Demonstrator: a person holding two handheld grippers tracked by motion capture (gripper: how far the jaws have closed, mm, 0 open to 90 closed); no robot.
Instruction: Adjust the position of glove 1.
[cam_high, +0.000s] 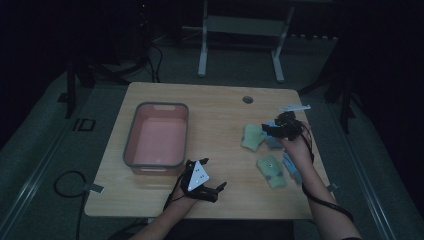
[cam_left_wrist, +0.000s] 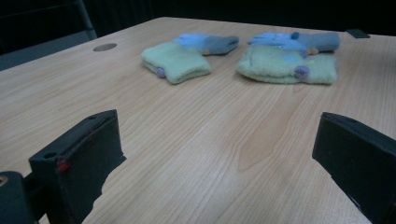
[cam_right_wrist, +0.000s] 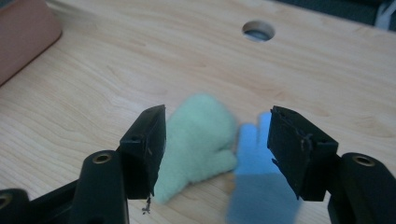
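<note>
Right gripper (cam_right_wrist: 217, 154): jaws apart, empty, over green mitten (cam_right_wrist: 198, 140) w/ blue glove (cam_right_wrist: 261, 182) beside. Both soft, light, floppy knit; prob. pinch mid-cuff. Left gripper (cam_left_wrist: 210, 158): released, idle.

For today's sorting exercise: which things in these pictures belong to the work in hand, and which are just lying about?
In the work:
- right gripper, open, over the far green mitten and far blue glove
- near green mitten and near blue glove, likely next
- pink tub, probably their destination

Lying about:
- left gripper, open, idle
- table with its cable hole
- cable on the floor
</note>
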